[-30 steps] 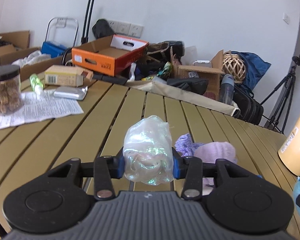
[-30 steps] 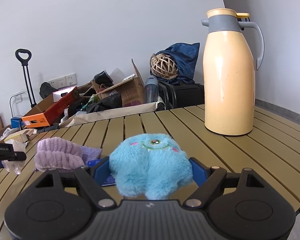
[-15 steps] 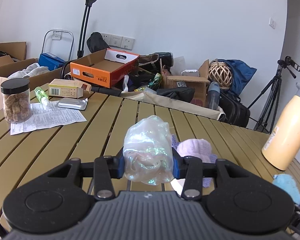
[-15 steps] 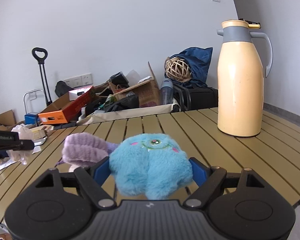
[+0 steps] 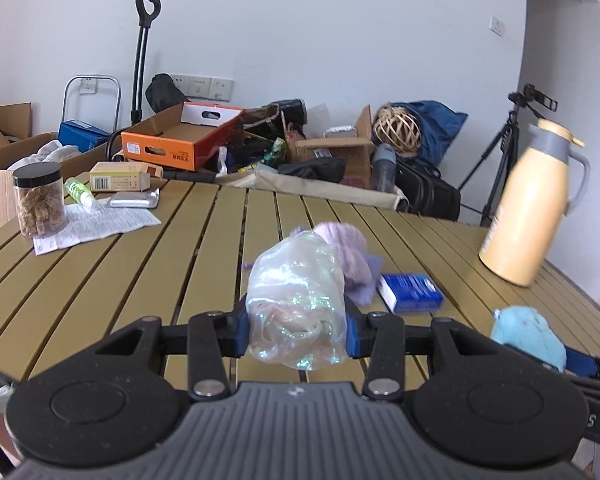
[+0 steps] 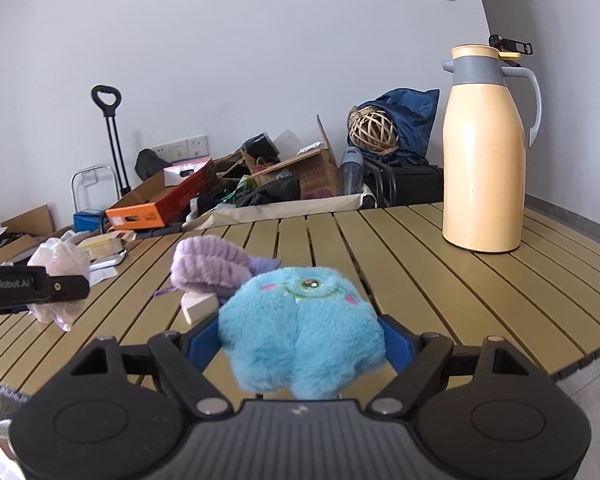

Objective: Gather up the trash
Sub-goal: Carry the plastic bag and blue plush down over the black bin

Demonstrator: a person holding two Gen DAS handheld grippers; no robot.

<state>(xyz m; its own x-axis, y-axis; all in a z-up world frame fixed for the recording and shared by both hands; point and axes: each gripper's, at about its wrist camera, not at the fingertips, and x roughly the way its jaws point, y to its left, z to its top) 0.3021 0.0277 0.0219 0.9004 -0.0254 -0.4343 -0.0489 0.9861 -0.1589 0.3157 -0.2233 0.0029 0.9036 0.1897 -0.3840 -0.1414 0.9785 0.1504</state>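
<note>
The left gripper (image 5: pixel 297 326) fingers clamp a crumpled iridescent clear plastic bag (image 5: pixel 296 300) above the slatted olive surface (image 5: pixel 140 280); the right gripper (image 6: pixel 300 344) fingers hold a fluffy blue monster plush (image 6: pixel 300 332). The slick bag could slip out if squeezed unevenly.

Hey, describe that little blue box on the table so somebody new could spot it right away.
Start at the tall cream thermos jug on the slatted table. Nearer the camera lies a fuzzy lilac cloth; the blue box lies flat beside it. It is the only hard-edged, glossy blue thing there.
</note>
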